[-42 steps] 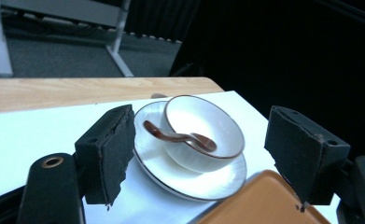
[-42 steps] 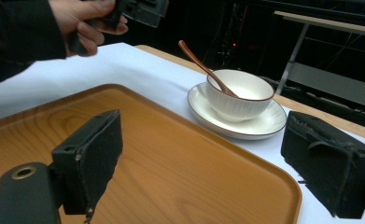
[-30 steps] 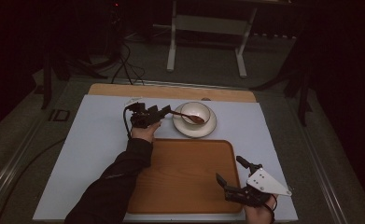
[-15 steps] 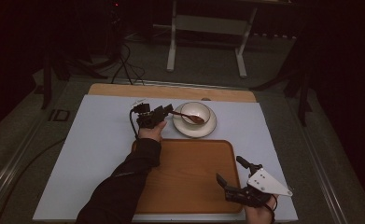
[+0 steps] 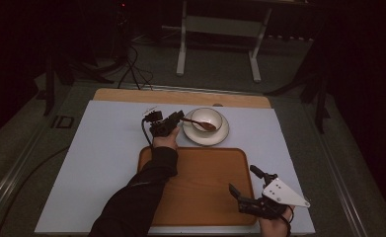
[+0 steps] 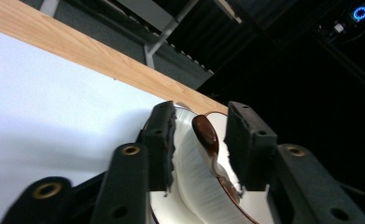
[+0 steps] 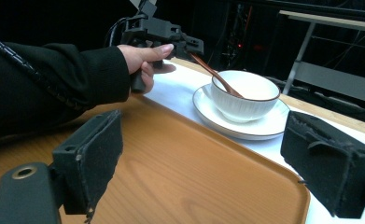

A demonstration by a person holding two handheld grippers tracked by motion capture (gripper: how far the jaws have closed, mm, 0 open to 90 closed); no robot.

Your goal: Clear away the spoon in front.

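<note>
Spoon (image 5: 200, 122), brown and wooden, lies slanted in the white ribbed bowl (image 5: 206, 119), which sits on a white saucer (image 5: 221, 138) just beyond the far edge of the wooden tray (image 5: 205, 185) on the tabletop (image 5: 101, 148). The spoon's handle reaches out toward the left gripper (image 5: 178, 117), whose jaws flank the handle with a gap on each side, released. The right gripper (image 5: 245, 181) hovers over the tray's near right corner, jaws spread wide, grasping nothing.

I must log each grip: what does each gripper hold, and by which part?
The left gripper has the spoon's handle end between its jaws, not visibly clamped. The right gripper is open, holding nothing.
</note>
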